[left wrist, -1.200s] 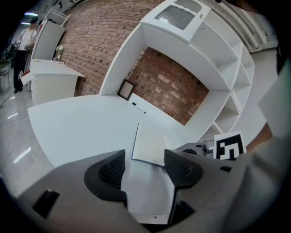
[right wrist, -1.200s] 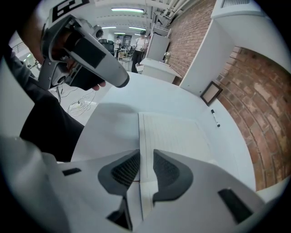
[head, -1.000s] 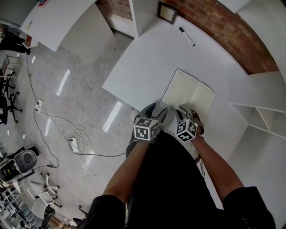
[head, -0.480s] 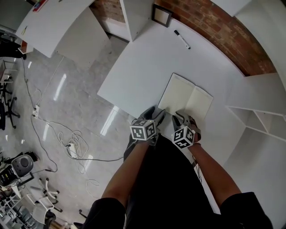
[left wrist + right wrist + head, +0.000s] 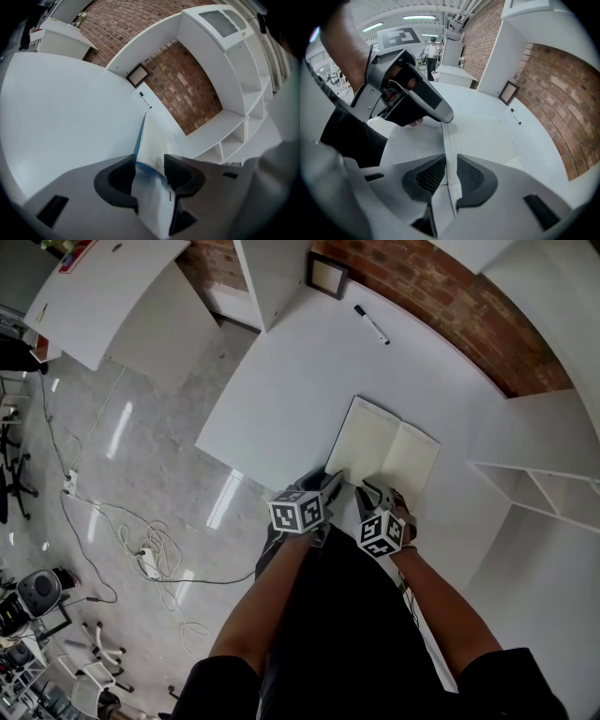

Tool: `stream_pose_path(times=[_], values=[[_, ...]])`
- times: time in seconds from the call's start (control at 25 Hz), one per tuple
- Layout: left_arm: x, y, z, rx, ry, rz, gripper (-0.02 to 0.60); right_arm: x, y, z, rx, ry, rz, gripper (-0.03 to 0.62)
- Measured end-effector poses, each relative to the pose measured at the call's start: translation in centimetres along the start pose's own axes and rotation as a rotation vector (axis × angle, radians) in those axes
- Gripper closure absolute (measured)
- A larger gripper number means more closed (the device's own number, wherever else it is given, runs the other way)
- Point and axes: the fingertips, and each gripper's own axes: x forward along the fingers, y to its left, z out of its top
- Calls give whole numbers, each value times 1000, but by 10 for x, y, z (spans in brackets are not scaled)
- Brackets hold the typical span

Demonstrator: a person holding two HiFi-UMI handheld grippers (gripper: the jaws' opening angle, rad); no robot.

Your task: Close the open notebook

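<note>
1. The notebook (image 5: 384,451) lies open on the white table (image 5: 281,381).
2. My left tongs (image 5: 333,480) are closing, with the notebook's near left corner between the jaws but not yet pinched.
3. My right tongs (image 5: 375,495) stand nearly closed astride its near edge; I cannot tell whether they grip it.

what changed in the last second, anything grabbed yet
The left gripper slid in onto the near left corner of the notebook. Its jaws are closing with the left half between them, not clearly clamped yet. The right gripper stayed at the near edge. The notebook still lies open on the table, marker untouched.
</note>
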Motion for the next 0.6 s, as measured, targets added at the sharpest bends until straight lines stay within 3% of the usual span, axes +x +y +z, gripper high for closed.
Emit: stream_pose_path(times=[0.2,0.6], values=[[-3,3,0,-45,-6,-18,462,-2,1,-1,20,-2,2,522],[-7,-15,2,-18,55,-60,514,-4,0,-4,116,35,-1,516]])
